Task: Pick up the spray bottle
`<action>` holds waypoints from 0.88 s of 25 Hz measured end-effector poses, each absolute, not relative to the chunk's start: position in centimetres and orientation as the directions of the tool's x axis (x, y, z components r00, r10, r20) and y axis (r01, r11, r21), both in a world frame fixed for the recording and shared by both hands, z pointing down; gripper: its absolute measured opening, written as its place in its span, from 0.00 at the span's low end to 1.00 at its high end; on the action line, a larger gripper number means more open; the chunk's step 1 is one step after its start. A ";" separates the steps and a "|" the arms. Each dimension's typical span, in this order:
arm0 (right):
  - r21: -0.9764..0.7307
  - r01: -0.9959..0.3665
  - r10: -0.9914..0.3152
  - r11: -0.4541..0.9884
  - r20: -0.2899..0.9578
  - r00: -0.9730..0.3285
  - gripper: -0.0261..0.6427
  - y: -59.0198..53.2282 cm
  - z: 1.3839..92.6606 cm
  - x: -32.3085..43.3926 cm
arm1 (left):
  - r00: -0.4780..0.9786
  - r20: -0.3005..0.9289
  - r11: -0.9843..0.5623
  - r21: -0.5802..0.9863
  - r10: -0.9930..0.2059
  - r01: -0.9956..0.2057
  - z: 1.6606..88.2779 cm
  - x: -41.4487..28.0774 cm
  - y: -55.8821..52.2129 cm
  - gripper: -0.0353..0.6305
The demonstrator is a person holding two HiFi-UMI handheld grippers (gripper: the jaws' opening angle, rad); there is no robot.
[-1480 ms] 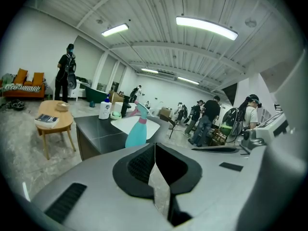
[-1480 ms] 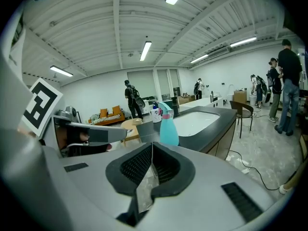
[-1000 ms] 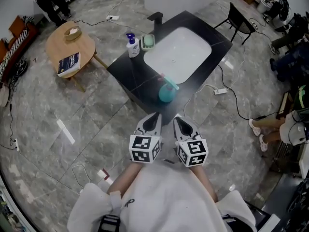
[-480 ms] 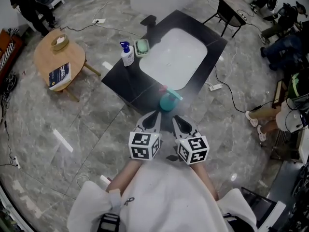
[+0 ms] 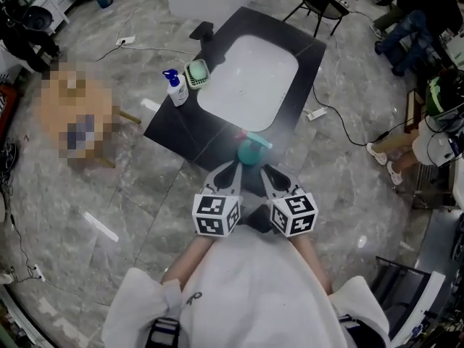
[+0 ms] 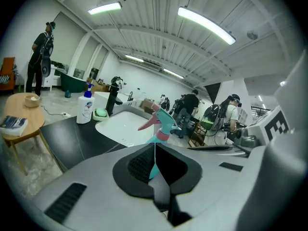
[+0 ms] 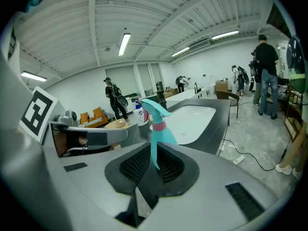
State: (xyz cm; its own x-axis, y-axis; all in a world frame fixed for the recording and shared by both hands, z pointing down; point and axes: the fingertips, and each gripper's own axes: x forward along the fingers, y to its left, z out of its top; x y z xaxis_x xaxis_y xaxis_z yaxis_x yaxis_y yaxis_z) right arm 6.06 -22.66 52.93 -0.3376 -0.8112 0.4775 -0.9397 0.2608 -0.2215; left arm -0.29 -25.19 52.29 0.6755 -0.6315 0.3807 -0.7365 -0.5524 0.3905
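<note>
Both pairs of jaws are pressed together with nothing between them: the left gripper shows its dark pads meeting along a thin seam, and the right gripper looks the same. They sit side by side, tips pointing forward and somewhat down, each with its marker cube toward the person's white sleeves. Just past the tips, and between them from overhead, stands the spray bottle, upright, teal with a pink collar and trigger, not held by either gripper; whether a tip touches it I cannot tell. It is at the near edge of a black counter, close to the near end of a white sink set into the top. At the far left corner of the counter a white soap bottle with a blue pump stands just beside a green dish, with a black tap behind them. Left of the counter the left gripper view shows a round wooden table with a book lying on it, and a person in dark clothes stands beyond it. On the other side a black chair sits near the counter's far corner, a white power strip lies on the grey marble floor, and another person stands with their back turned
</note>
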 end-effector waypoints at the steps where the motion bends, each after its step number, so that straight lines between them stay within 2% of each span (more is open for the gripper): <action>1: -0.221 -0.942 -0.819 0.251 0.471 -0.329 0.08 -22.8 52.8 6.3 | 0.680 0.382 -0.559 0.388 -0.626 -0.733 52.3 -0.2 -25.3 0.10; 4: -0.229 -0.942 -0.828 0.244 0.456 -0.325 0.09 -23.0 52.5 6.3 | 0.687 0.388 -0.574 0.378 -0.614 -0.726 52.5 -0.1 -25.4 0.10; 5: -0.236 -0.939 -0.827 0.248 0.453 -0.332 0.12 -23.1 52.5 6.2 | 0.688 0.389 -0.577 0.375 -0.612 -0.725 52.5 -0.1 -25.4 0.10; 7: -0.247 -0.934 -0.825 0.257 0.448 -0.345 0.28 -23.4 52.7 6.1 | 0.688 0.390 -0.580 0.369 -0.612 -0.726 52.4 0.1 -25.5 0.10; 9: -0.246 -0.933 -0.826 0.262 0.443 -0.348 0.34 -23.9 52.9 6.2 | 0.684 0.392 -0.577 0.366 -0.615 -0.730 52.5 0.1 -25.7 0.10; 16: -0.179 -0.946 -0.849 0.271 0.418 -0.322 0.46 -26.5 52.9 7.2 | 0.648 0.406 -0.542 0.355 -0.644 -0.761 52.8 -0.1 -27.0 0.10; 22: -0.145 -0.925 -0.824 0.351 0.422 -0.379 0.51 -28.3 53.4 6.4 | 0.602 0.416 -0.499 0.336 -0.682 -0.798 53.0 -0.6 -28.4 0.10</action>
